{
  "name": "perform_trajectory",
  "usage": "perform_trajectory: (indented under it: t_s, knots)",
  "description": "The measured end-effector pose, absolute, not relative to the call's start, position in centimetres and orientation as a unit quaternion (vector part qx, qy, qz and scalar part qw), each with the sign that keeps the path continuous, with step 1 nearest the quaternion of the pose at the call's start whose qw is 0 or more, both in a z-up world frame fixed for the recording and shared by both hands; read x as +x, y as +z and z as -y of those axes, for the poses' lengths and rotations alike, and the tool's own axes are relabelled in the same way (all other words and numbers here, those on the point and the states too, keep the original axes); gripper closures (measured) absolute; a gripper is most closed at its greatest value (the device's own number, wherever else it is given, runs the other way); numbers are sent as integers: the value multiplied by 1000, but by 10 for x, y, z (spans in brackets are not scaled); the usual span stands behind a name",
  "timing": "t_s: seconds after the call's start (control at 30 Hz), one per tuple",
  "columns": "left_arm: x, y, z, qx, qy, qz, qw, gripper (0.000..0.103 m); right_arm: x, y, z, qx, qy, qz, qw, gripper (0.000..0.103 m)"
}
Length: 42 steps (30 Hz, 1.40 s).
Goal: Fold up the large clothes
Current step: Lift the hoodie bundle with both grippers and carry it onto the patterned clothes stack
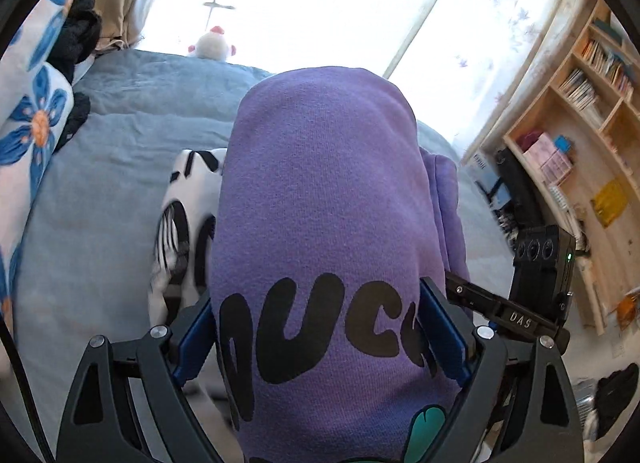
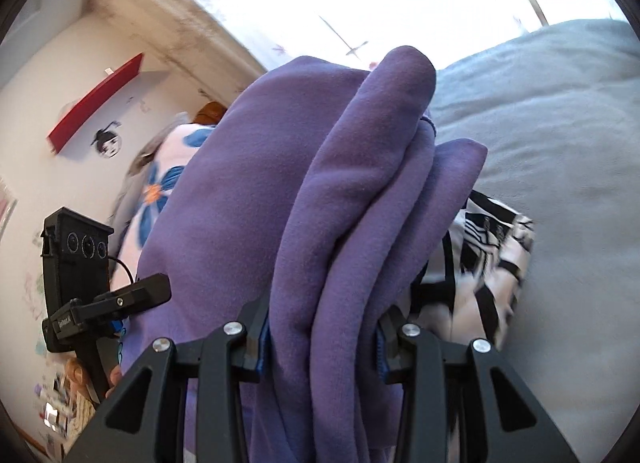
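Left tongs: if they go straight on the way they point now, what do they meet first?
The purple sweatshirt already fills the left tongs. Beyond it probably comes the blue bed cover, though the cloth hides the line and depth is unclear.

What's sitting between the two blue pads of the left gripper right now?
In the left wrist view, a thick fold of the purple sweatshirt with black lettering fills the gap between the left gripper's blue pads.

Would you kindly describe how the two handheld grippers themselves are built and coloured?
Both the left gripper and the right gripper have black angular linkage frames with triangular cutouts, silver pivot screws and blue finger pads.
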<state>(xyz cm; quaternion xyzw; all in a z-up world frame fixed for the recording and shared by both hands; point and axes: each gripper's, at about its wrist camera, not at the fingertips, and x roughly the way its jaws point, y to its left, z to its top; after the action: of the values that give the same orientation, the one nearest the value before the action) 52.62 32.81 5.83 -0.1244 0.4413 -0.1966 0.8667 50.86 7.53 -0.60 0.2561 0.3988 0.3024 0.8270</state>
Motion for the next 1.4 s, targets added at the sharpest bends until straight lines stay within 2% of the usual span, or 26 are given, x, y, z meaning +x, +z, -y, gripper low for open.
perform_trajectory:
  t_s: [0.13, 0.23, 0.3, 0.47, 0.67, 0.73, 0.8, 0.83, 0.87, 0.9, 0.97, 1.13, 1.27, 1.4]
  knots:
    - [568, -3, -342, -132, -162, -463, 861, 2, 540, -75, -89, 255, 291, -422, 820, 63]
    - [575, -23, -350, -178, -185, -450, 855, 0, 540, -91, -83, 278, 297, -405, 819, 61]
    - [575, -22, -349, -170, -184, -440, 863, 0, 540, -90, -81, 272, 300, -404, 821, 60]
    - [567, -15, -348, -160, -171, -435, 869, 0, 536, -70, -93, 218, 288, -426, 830, 50]
    - [542, 10, -335, -110, -114, -429, 889, 2, 503, -36, -77, 135, 258, -424, 858, 49]
    - [528, 25, -326, -75, -91, -416, 902, 9, 492, -24, -69, 123, 245, -408, 871, 49]
    - [518, 39, -315, -44, -78, -403, 911, 33, 485, -11, -64, 107, 221, -396, 885, 50]
    - [515, 44, -313, -36, -76, -400, 913, 39, 483, -3, -64, 101, 214, -386, 892, 54]
    - [511, 49, -308, -26, -71, -396, 915, 51, 481, 2, -66, 97, 214, -377, 896, 63]
    - [509, 54, -302, -19, -67, -393, 917, 60, 481, 8, -70, 90, 215, -371, 899, 68]
    - [511, 58, -296, -14, -70, -388, 919, 69, 484, 13, -81, 84, 218, -373, 898, 84]
    - [511, 54, -271, 19, -66, -384, 921, 71, 494, -2, -113, 69, 222, -399, 887, 86]
    - [508, 45, -259, 67, -52, -378, 922, 71, 501, -26, -125, 45, 205, -425, 881, 93]
    - [504, 40, -249, 103, -37, -374, 921, 71, 502, -28, -121, 42, 209, -429, 878, 93]
